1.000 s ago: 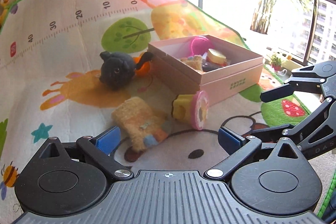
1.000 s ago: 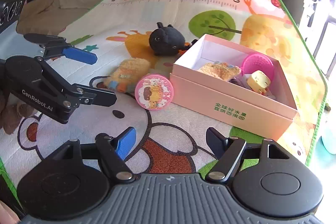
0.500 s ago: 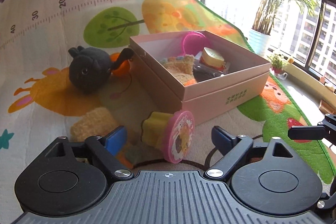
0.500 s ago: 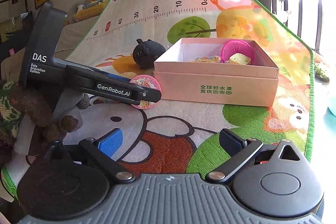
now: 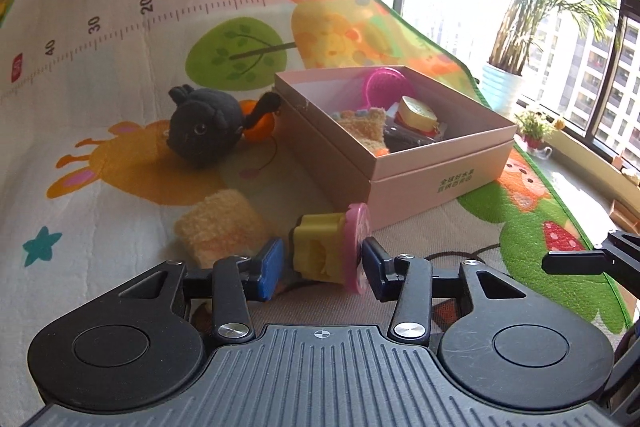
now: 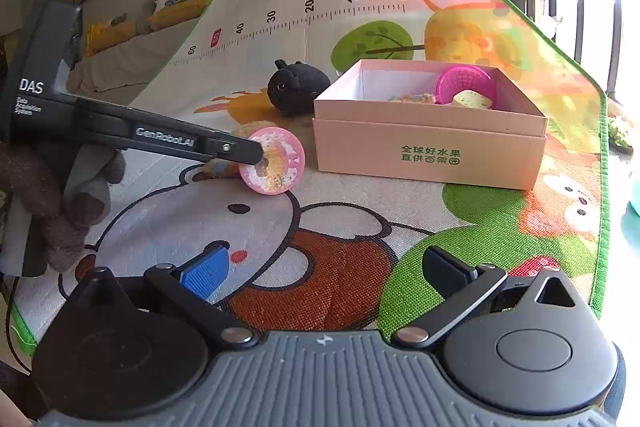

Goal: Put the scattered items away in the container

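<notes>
Pink-lidded and yellow-bodied, a toy stamp (image 5: 330, 251) lies on its side on the play mat (image 5: 120, 27), just in front of the pink box (image 5: 420, 163). The left gripper (image 5: 324, 263) brackets it, one blue pad (image 5: 270, 263) a sliver off the yellow end and the other against the pink disc; whether the jaws have actually clamped cannot be told. A fuzzy tan pouch (image 5: 218, 223) lies just beside it, a black plush toy (image 5: 204, 125) farther back. The right gripper (image 6: 324, 273) hovers above the mat with jaws wide apart, holding nothing.
</notes>
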